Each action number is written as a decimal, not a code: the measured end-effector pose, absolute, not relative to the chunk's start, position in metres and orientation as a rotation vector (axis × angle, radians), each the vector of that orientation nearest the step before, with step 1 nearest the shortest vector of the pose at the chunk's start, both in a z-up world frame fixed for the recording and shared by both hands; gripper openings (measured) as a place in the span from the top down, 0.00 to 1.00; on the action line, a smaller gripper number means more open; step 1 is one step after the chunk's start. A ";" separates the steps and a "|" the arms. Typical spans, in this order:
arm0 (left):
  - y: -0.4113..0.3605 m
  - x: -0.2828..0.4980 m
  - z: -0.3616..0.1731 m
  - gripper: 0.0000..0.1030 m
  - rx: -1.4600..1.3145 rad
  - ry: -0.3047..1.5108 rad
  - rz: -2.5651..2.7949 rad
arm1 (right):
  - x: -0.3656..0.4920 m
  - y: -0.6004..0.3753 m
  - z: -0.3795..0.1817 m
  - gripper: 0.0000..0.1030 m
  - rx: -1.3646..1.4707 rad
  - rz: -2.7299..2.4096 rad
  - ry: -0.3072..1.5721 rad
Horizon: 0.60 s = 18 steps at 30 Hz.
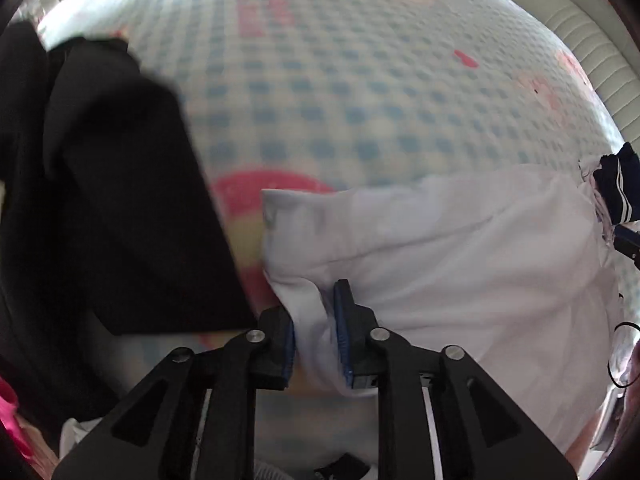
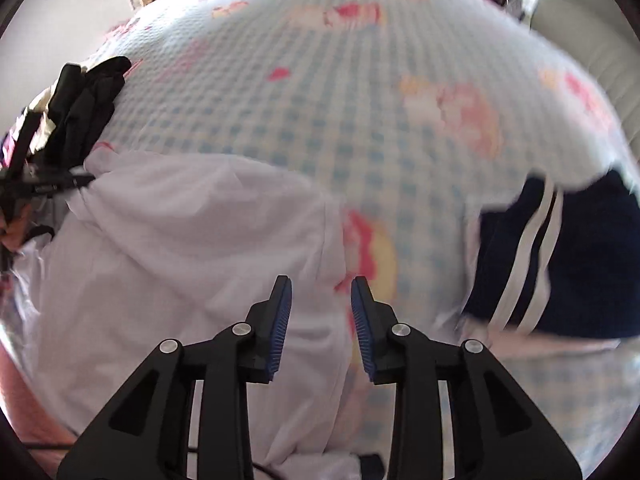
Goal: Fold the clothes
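White garment (image 1: 460, 248) lies on the checked bedspread (image 1: 320, 80); left gripper (image 1: 316, 334) pinches its edge, likely for folding; right gripper (image 2: 320, 320) hovers open, empty.

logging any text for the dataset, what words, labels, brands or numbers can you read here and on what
None can be read in either view.
Checked bedspread: pink marks near its far edge might be letters, but they are too blurred to read.
White garment, held in the left gripper: no label or print shows.
Navy garment: two white stripes only, no text.
Black garment: plain.
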<state>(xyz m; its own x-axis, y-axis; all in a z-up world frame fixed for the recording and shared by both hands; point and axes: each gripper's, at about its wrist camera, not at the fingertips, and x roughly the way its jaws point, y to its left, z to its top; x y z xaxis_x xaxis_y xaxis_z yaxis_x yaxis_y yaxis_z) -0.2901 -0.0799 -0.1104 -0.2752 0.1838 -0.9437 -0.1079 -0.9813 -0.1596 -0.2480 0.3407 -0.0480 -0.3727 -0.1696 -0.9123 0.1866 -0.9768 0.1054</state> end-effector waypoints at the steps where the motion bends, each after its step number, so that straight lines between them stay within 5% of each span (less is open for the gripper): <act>1: -0.087 -0.291 -0.105 0.78 -1.747 -0.177 2.370 | -0.249 0.349 -0.045 0.68 1.602 -2.440 -0.075; 4: -0.109 -0.298 -0.088 0.51 -1.657 -0.428 2.373 | -0.260 0.367 -0.036 0.43 1.534 -2.489 -0.315; 13: -0.102 -0.336 -0.109 0.50 -1.780 -0.362 2.386 | -0.344 0.356 -0.126 0.41 1.804 -2.223 -0.721; 15: -0.092 -0.337 -0.119 0.53 -1.817 -0.275 2.388 | -0.338 0.342 -0.131 0.49 1.814 -2.185 -0.666; 17: -0.079 -0.334 -0.117 0.87 -1.786 -0.177 2.402 | -0.331 0.330 -0.130 0.79 1.801 -2.167 -0.593; 18: -0.074 -0.334 -0.112 0.87 -1.762 -0.156 2.413 | -0.329 0.325 -0.124 0.83 1.781 -2.180 -0.541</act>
<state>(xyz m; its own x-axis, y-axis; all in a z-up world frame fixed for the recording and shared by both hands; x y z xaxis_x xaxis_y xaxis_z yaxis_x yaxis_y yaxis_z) -0.3336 -0.0743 -0.1122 -0.2986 0.1813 -0.9370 -0.0593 -0.9834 -0.1713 -0.3288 0.3248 -0.1236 -0.2047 -0.4366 -0.8761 -0.0237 -0.8925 0.4504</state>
